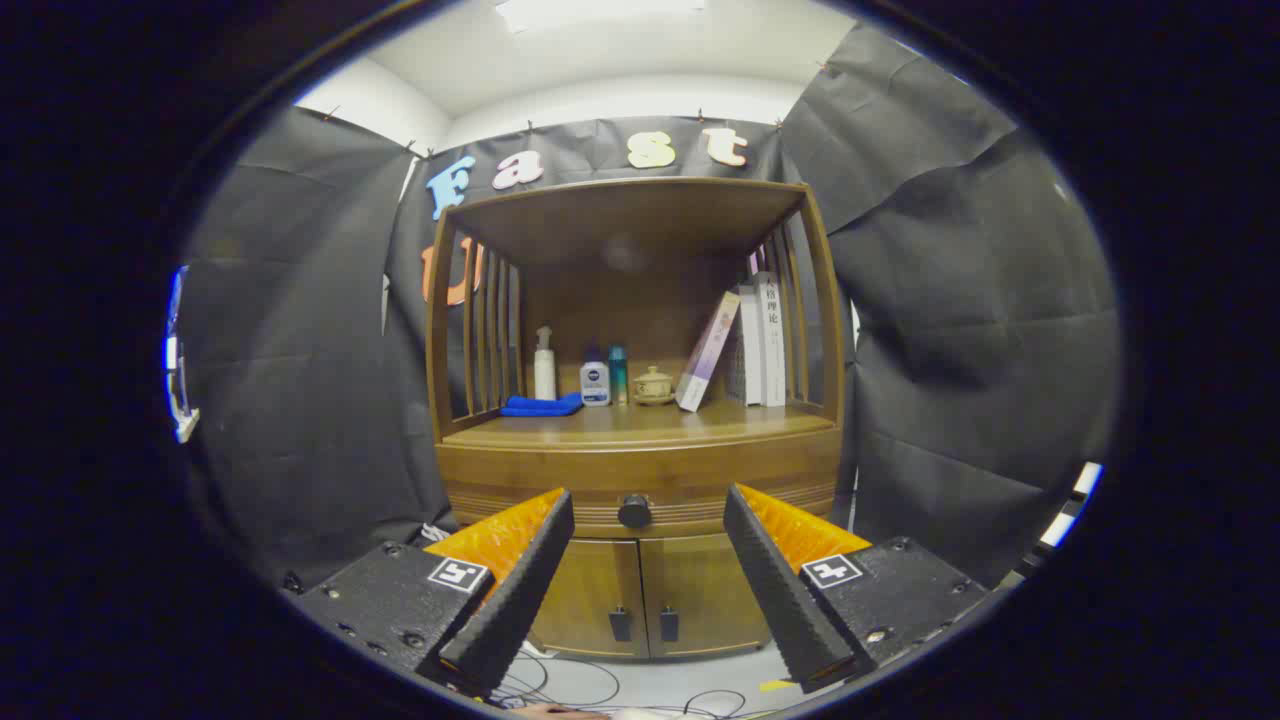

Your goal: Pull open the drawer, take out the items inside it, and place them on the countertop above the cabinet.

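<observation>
A wooden cabinet [640, 470] stands ahead of me against the booth wall. Its drawer [560, 478] is closed, with a round dark knob [634, 511] in the middle of its front. My gripper [648, 515] is open and holds nothing. The knob shows in the gap between the two fingertips, still some way beyond them. The countertop [640, 425] above the drawer is a flat wooden shelf under a slatted hutch. What lies inside the drawer is hidden.
At the back of the countertop stand a folded blue cloth [541, 405], a white pump bottle [544, 366], two small bottles [596, 380], a lidded cup [653, 385] and leaning books [745, 345]. Two lower doors [640, 600] sit under the drawer. Cables [590, 690] lie on the floor.
</observation>
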